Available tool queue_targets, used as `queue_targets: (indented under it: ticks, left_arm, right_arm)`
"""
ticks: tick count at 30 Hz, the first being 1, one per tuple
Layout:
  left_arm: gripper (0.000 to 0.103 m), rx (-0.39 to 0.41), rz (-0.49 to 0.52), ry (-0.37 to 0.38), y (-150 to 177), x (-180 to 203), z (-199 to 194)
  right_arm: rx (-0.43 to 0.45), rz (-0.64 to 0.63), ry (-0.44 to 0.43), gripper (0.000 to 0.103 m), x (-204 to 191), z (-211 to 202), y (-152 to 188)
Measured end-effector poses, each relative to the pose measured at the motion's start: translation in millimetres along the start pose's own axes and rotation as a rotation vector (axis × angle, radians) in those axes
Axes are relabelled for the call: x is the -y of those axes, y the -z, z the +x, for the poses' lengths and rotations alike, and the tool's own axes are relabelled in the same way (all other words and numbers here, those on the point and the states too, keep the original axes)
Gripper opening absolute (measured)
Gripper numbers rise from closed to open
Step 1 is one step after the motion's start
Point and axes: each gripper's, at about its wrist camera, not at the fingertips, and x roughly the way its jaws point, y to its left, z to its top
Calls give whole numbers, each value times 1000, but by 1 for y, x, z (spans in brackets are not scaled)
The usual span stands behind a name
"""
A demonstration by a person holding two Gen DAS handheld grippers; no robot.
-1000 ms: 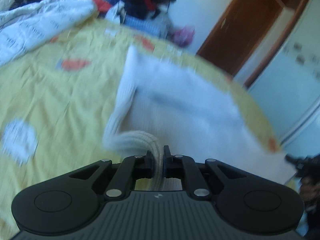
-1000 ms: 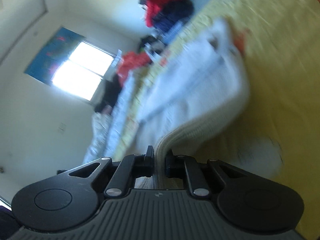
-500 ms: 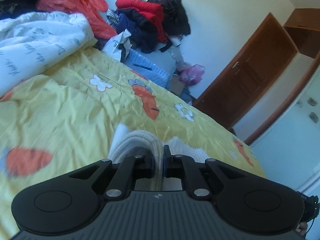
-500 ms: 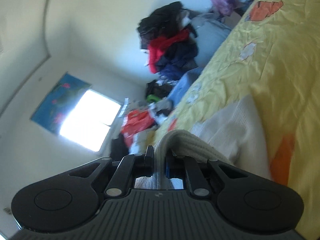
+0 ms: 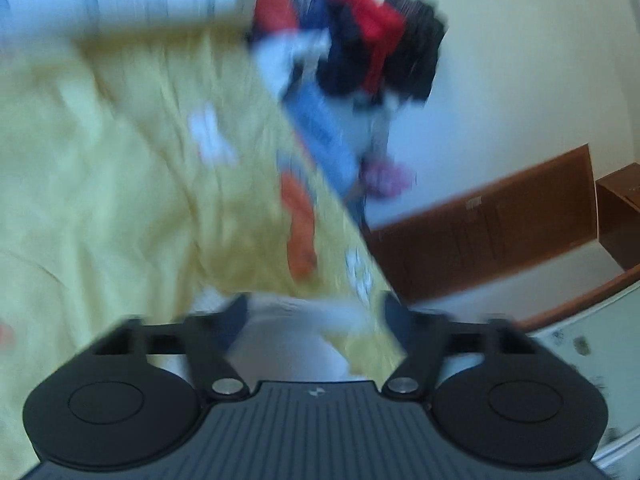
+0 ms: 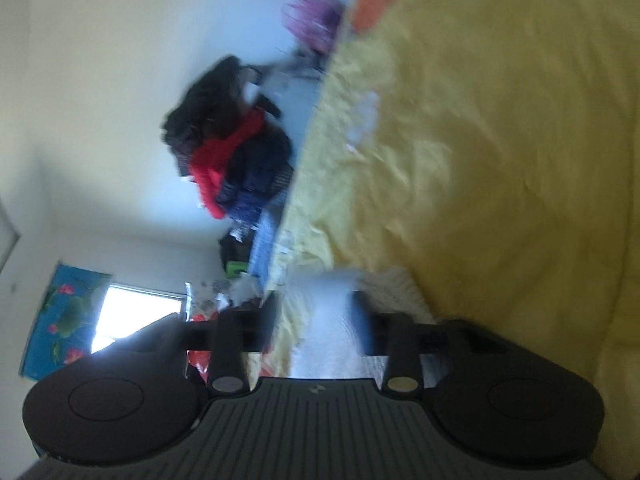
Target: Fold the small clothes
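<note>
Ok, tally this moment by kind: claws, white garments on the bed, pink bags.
Claws: 2, left claw and right claw; jaws have just been opening, garment loose between them
White garment: 1
Pink bag: 1
Total: 4

No readable text, label, brand or number shows in either blurred view
</note>
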Motion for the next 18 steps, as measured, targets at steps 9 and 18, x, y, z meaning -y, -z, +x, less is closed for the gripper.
queue_targets:
  ticks: [9, 18]
  left_arm:
    - [84, 41, 40, -90, 98, -45, -110]
    - [84, 39, -19, -83, 145, -51, -83]
  right_arm:
    - [-37, -137, -31, 69, -1, -127, 63]
    - [-84, -109, 77, 69, 27, -161, 117]
